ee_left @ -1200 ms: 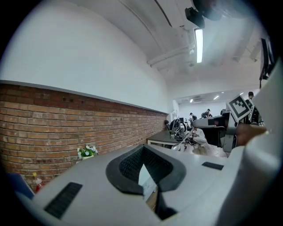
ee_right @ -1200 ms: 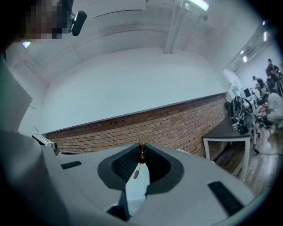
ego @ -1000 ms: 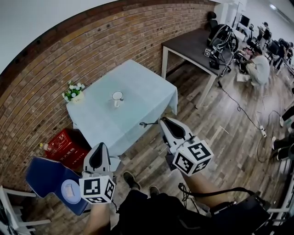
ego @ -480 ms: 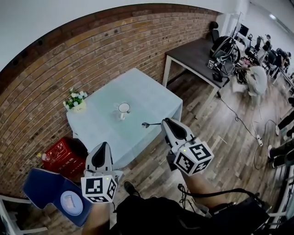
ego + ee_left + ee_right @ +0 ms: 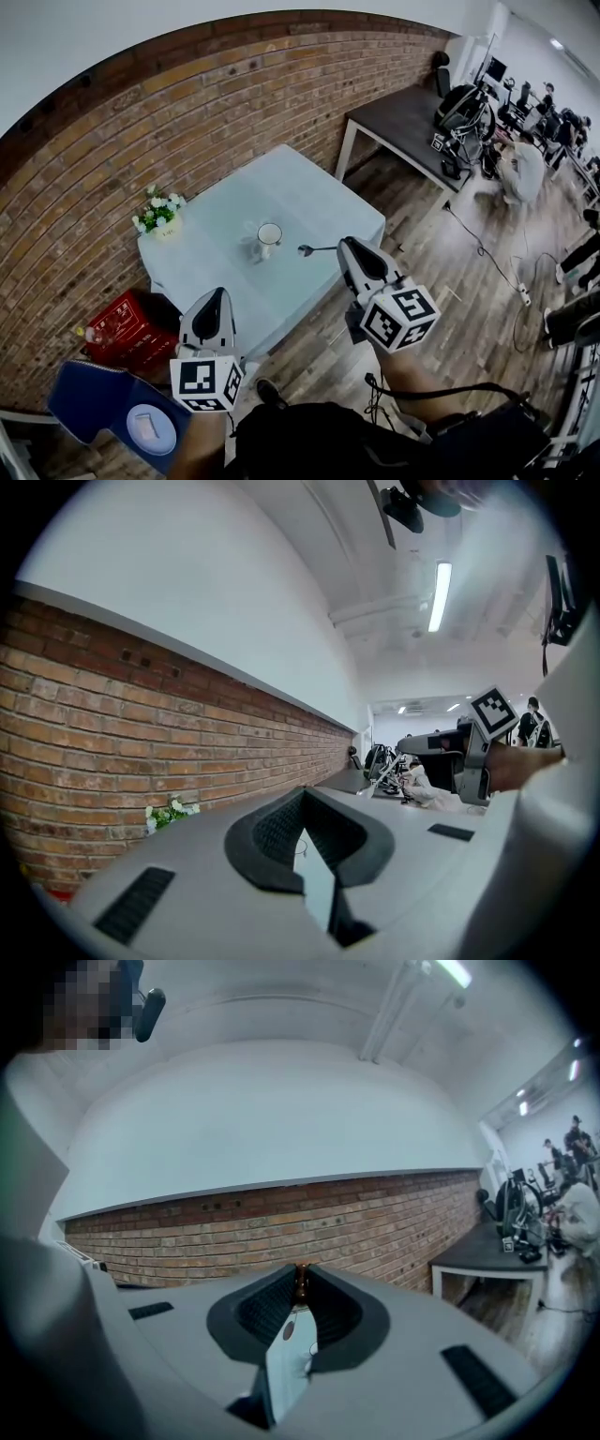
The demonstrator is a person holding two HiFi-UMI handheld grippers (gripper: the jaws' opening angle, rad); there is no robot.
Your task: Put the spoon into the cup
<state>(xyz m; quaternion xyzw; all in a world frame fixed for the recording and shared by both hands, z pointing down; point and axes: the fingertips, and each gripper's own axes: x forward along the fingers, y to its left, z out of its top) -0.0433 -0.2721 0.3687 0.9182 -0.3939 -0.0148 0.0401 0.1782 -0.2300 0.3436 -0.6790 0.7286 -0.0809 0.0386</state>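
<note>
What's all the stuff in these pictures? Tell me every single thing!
brick wall: one, red-brown, behind everything
table: one, light blue cloth, against the wall
cup: one, white, near the table's middle
flowers: one bunch, white and green, table corner by the wall
spoon: one, dark, gripped in the air
crate: one, red, floor beside the table
blue thing: one, floor, lower left
desk: one, dark, further along the wall
people: several, far right
left gripper: one, grey, shut, empty
right gripper: one, grey, shut on spoon
</note>
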